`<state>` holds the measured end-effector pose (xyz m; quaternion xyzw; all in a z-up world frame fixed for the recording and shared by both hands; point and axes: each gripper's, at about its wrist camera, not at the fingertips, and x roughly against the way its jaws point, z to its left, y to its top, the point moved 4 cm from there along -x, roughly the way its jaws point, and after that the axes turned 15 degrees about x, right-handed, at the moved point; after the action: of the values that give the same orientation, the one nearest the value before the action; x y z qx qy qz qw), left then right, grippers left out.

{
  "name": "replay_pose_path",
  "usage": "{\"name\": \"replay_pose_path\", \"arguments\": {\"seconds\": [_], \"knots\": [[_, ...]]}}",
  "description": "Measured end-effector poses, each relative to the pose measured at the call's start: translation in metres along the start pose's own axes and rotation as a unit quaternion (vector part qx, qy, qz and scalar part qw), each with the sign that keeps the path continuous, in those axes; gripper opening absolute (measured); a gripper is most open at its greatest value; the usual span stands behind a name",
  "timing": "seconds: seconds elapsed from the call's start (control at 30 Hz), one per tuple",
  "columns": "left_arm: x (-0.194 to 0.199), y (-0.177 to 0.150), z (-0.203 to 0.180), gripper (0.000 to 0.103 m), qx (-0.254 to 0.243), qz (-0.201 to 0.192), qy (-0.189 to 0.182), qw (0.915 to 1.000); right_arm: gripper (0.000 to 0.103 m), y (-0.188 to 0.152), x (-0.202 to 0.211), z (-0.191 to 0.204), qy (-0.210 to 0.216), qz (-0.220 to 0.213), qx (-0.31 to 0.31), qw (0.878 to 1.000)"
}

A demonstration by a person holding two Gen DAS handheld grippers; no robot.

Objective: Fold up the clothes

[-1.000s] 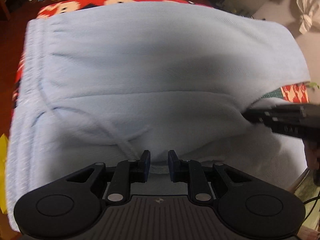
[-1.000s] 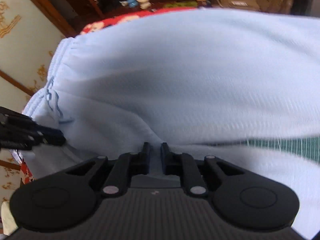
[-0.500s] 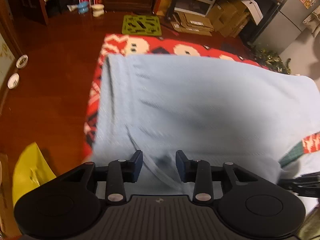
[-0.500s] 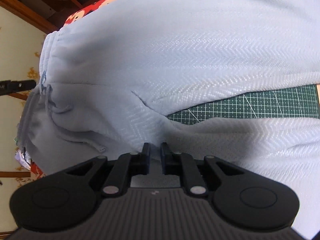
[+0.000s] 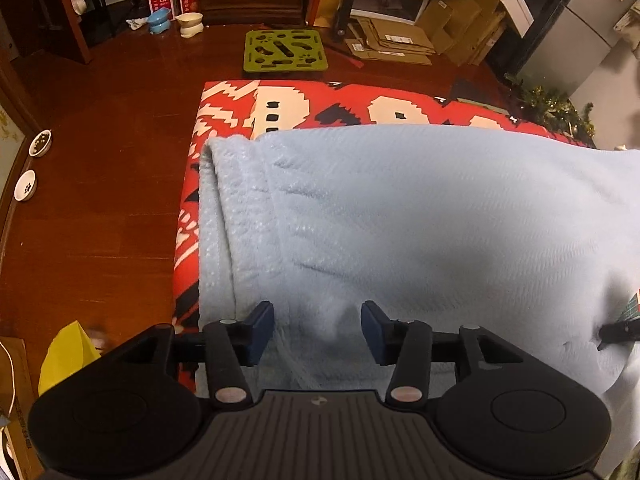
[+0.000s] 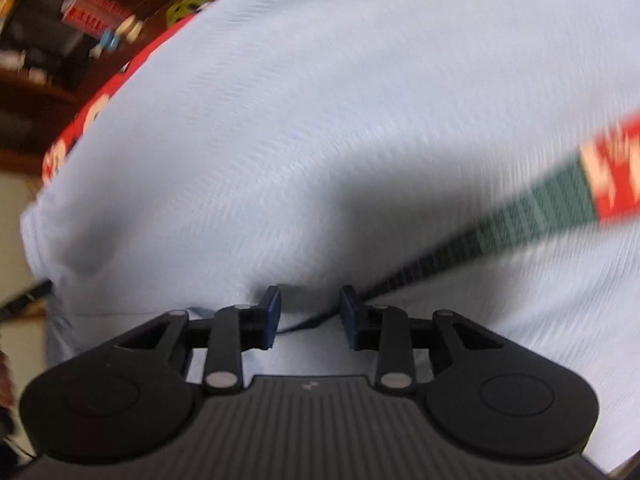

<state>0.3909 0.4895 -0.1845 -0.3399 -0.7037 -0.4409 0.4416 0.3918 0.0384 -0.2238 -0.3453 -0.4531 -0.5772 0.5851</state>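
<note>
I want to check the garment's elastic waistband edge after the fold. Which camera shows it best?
The left wrist view: the light blue garment is sharp there, its gathered waistband running down the left side over the red patterned cloth. The right wrist view is motion-blurred and shows only smeared blue fabric, with no clear waistband.

Home: wood floor point(image 5: 100, 220), pet bowls point(image 5: 26, 186) (paw print), cardboard boxes point(image 5: 400, 40).

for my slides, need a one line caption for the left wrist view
Open left gripper over a light blue garment spread on a red patterned blanket.
</note>
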Motion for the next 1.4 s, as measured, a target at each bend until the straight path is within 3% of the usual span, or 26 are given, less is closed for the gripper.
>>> {"name": "replay_pose_path", "arguments": {"seconds": [0.13,0.27,0.3,0.33,0.4,0.47,0.5,0.57,0.73,0.83,0.97,1.03,1.1,1.2,1.27,1.3,1.4], "knots": [[0.001,0.008,0.000,0.046,0.011,-0.009,-0.010,0.9999,0.047,-0.005,0.004,-0.015,0.024,-0.023,-0.055,0.998],[-0.001,0.020,0.007,0.045,0.041,-0.019,-0.010,0.9989,0.046,0.004,0.006,-0.017,0.037,-0.065,-0.076,0.994],[-0.002,0.024,0.010,0.045,0.053,-0.021,-0.010,0.9983,0.035,0.006,0.004,-0.014,0.032,-0.071,-0.067,0.995],[-0.003,0.026,0.012,0.045,0.061,-0.018,-0.011,0.9979,0.014,0.007,0.005,-0.013,0.024,-0.072,-0.058,0.995],[-0.006,0.030,0.014,0.042,0.070,-0.009,-0.012,0.9974,0.010,0.010,0.005,-0.012,0.008,-0.074,-0.040,0.996],[-0.010,0.031,0.010,0.040,0.044,-0.002,0.004,0.9990,0.009,0.013,0.011,-0.011,0.012,-0.087,-0.037,0.995],[-0.012,0.031,0.007,0.030,0.023,0.002,0.019,0.9996,0.009,0.015,0.014,-0.010,0.014,-0.094,-0.035,0.995],[-0.013,0.033,0.012,0.020,0.031,0.001,0.025,0.9992,0.009,0.018,0.020,-0.013,0.024,-0.114,-0.040,0.992],[-0.013,0.038,0.022,0.020,0.060,-0.008,0.030,0.9977,0.008,0.048,0.050,-0.011,0.053,-0.176,-0.031,0.983],[-0.011,0.039,0.018,0.020,0.043,-0.024,0.050,0.9975,0.008,0.066,0.058,-0.012,0.054,-0.195,-0.018,0.979],[-0.008,0.042,0.023,0.042,0.050,-0.052,0.080,0.9941,0.007,0.079,0.061,-0.012,0.065,-0.206,-0.027,0.976],[-0.011,0.041,0.026,0.041,0.063,-0.041,0.068,0.9948,0.007,0.081,0.067,-0.008,0.079,-0.228,-0.022,0.970],[-0.015,0.039,0.028,0.035,0.075,-0.026,0.054,0.9954,0.007,0.080,0.067,-0.008,0.070,-0.222,-0.011,0.973],[-0.016,0.037,0.029,0.032,0.077,-0.016,0.047,0.9958,0.009,0.062,0.056,-0.020,0.041,-0.174,-0.004,0.984],[-0.015,0.036,0.028,0.032,0.071,-0.018,0.050,0.9960,0.016,0.046,0.056,-0.031,0.030,-0.151,-0.001,0.988],[-0.015,0.035,0.027,0.032,0.068,-0.018,0.052,0.9962,0.025,0.038,0.060,-0.037,0.020,-0.147,0.001,0.989],[-0.013,0.034,0.026,0.032,0.061,-0.020,0.055,0.9964,0.028,0.020,0.074,-0.056,-0.013,-0.138,0.003,0.990]]}}
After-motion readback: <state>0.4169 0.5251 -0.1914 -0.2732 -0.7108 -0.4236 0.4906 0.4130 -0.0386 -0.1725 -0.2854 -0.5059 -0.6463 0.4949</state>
